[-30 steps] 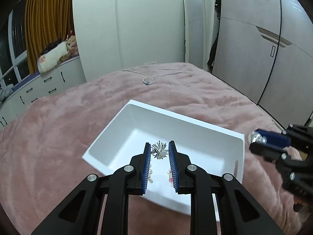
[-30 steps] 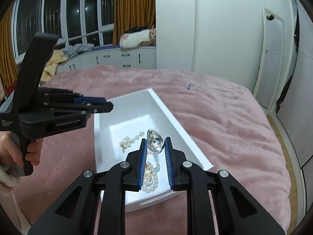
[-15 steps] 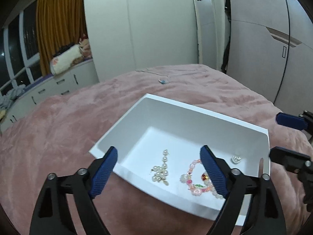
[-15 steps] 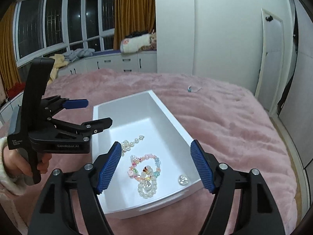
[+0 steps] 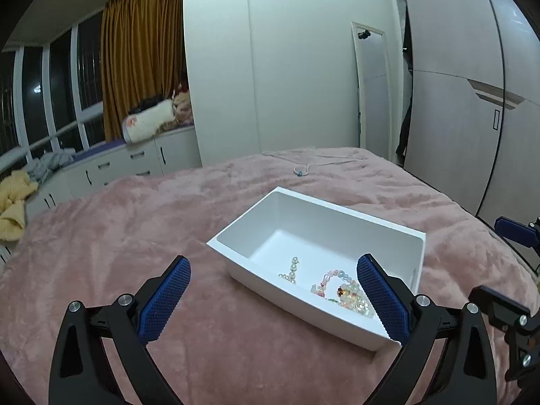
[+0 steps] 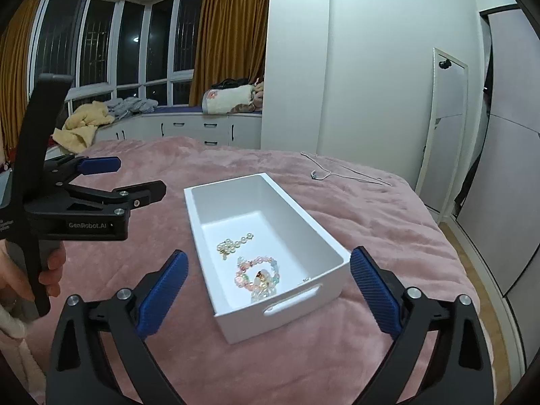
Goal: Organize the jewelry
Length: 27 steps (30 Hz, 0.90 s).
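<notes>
Support: bed with pink plush blanket (image 6: 371,222).
On it: white bin (image 6: 332,248); silver necklace (image 6: 341,172).

- Even indoor light fills the room; the windows (image 6: 101,44) are dark.
- The white bin (image 6: 324,236) casts only soft shadows on the bed (image 6: 371,209).
- Fisheye lenses bend the walls, and black vignetting darkens every corner.
- Focus is sharp, without motion blur.
</notes>
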### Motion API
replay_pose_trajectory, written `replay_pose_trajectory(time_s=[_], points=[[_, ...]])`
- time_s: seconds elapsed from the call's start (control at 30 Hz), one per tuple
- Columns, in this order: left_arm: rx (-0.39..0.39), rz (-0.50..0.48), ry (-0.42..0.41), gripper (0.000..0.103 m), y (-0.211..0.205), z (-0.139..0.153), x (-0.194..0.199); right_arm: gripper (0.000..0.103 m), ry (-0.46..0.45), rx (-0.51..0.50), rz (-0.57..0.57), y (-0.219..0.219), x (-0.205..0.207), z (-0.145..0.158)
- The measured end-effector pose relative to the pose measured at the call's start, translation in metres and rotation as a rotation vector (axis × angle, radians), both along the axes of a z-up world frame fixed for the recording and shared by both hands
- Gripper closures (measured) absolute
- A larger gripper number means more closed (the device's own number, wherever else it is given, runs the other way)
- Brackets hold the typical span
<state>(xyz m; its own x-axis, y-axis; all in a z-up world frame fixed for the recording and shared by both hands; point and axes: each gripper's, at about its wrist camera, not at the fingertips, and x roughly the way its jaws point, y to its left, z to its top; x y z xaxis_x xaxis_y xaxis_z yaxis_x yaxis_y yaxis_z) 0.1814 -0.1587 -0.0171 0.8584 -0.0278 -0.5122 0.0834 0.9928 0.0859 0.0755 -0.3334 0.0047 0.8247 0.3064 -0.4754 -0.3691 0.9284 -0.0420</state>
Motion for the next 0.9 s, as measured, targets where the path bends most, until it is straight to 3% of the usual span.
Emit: replay_pose_trajectory(time_s=[0.23,0.47,0.9], points=[[-0.033,-0.001,-0.067,0.003,-0.006,0.013,-0.044,0.006,-0.007,0.056,-0.047,0.002,-0.030,-0.008],[-0.044,0.004,-0.059,0.003,-0.001,0.001,-0.073,0.005,-0.020,0.004,-0.053,0.016,-0.044,-0.018],[-0.061,0.044,-0.035,0.003,0.018,-0.017,-0.084,0.005,-0.037,0.025,-0.075,0.015,-0.048,-0.026]])
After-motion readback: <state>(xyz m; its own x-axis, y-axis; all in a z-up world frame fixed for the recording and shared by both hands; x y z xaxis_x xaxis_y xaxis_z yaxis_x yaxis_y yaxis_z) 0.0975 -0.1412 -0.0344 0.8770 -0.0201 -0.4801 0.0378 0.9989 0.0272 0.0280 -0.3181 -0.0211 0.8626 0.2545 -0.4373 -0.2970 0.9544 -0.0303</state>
